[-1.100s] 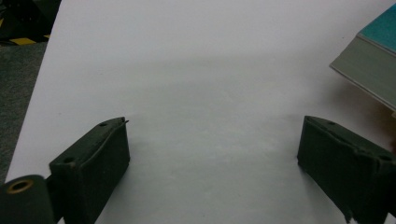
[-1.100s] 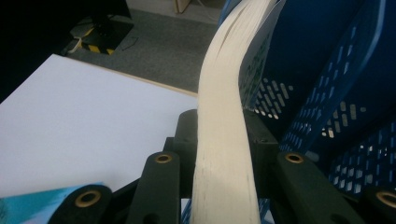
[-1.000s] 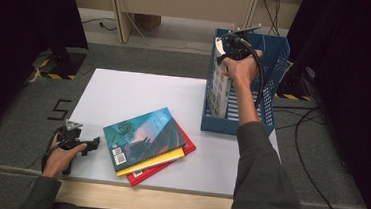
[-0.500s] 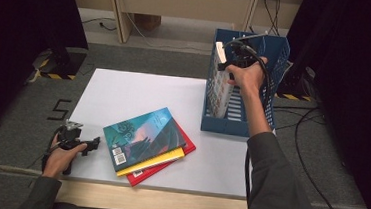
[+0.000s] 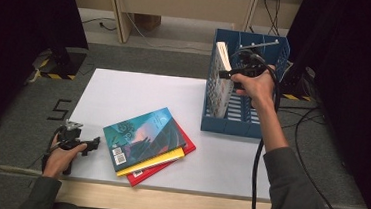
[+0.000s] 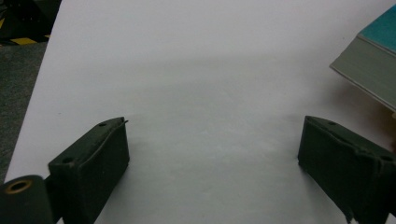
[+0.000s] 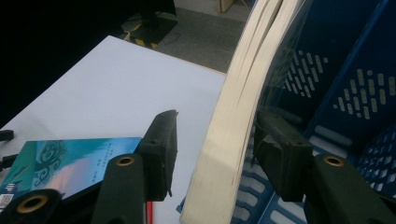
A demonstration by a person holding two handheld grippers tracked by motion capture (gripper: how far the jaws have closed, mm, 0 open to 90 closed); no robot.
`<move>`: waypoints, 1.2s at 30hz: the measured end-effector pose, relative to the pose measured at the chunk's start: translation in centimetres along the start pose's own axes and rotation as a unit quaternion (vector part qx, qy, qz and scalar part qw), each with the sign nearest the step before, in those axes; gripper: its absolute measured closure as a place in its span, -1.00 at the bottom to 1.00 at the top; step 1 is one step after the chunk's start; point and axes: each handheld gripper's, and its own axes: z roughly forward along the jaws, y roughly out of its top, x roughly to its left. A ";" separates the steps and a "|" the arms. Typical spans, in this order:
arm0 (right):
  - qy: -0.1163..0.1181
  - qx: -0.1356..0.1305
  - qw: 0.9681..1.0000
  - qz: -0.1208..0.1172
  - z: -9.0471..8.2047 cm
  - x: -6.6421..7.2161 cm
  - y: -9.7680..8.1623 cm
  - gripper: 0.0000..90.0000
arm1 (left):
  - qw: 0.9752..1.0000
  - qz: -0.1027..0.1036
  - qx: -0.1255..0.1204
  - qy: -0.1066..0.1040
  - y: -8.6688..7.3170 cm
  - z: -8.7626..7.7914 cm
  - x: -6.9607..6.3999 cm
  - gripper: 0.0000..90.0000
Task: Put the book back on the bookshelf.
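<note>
White table [image 5: 124, 89]: book stack [image 5: 148, 144] (three), blue rack [image 5: 237, 123]

A white-paged book [image 5: 221, 80] is stood upright in a blue plastic file rack [image 5: 264, 126], the right gripper [image 5: 231, 74] held at its top edge; three stacked books [image 5: 146, 144] are laid on the white table [image 5: 134, 93].

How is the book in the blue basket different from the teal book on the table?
The book in the basket stands upright on edge, leaning on the blue basket wall; the teal book lies flat. The basket book stands alone; the teal book tops a stack over a yellow and a red one. The right tool has the basket book between its jaws, which have just been opening; no tool touches the teal book. Both are closed.
</note>
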 end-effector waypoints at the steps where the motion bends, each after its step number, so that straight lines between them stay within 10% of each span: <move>1: 0.000 0.000 1.000 0.000 0.0 0.0 0.0 0.11 | 1.000 0.000 0.000 0.000 0.0 0.0 0.0 -0.83; 20: 0.018 0.044 0.998 -0.051 1.2 -0.5 -6.3 0.36 | 1.000 0.000 0.000 0.000 0.0 0.0 0.0 -0.83; 36: 0.032 0.025 0.999 -0.016 5.0 -1.0 -8.2 0.45 | 1.000 0.000 -0.001 0.001 0.0 0.0 0.0 -0.83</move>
